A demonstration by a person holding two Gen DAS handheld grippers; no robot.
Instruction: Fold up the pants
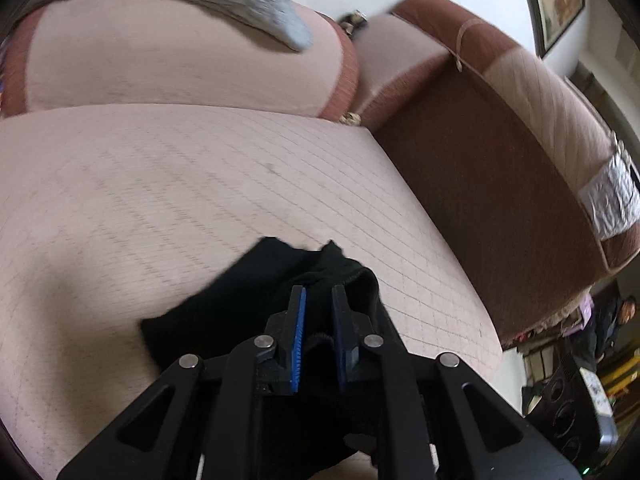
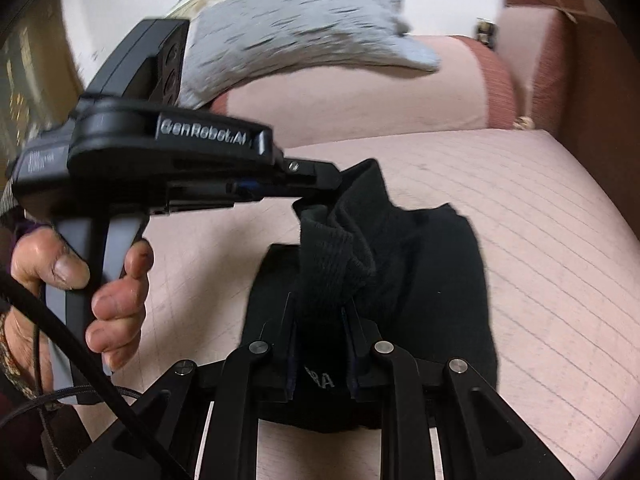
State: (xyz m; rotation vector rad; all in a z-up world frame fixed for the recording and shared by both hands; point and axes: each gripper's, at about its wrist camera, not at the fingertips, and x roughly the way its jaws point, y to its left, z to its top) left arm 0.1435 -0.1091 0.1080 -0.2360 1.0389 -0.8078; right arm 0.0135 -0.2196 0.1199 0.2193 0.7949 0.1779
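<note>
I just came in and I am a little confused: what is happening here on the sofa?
A person is folding black pants on a pink sofa seat, with a hand-held gripper in each hand. The left gripper and the right gripper are both shut on the bunched waistband end, lifted over the rest of the fabric.

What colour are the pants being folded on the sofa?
Black; the pants show best in the right wrist view, on the pink quilted sofa seat.
</note>
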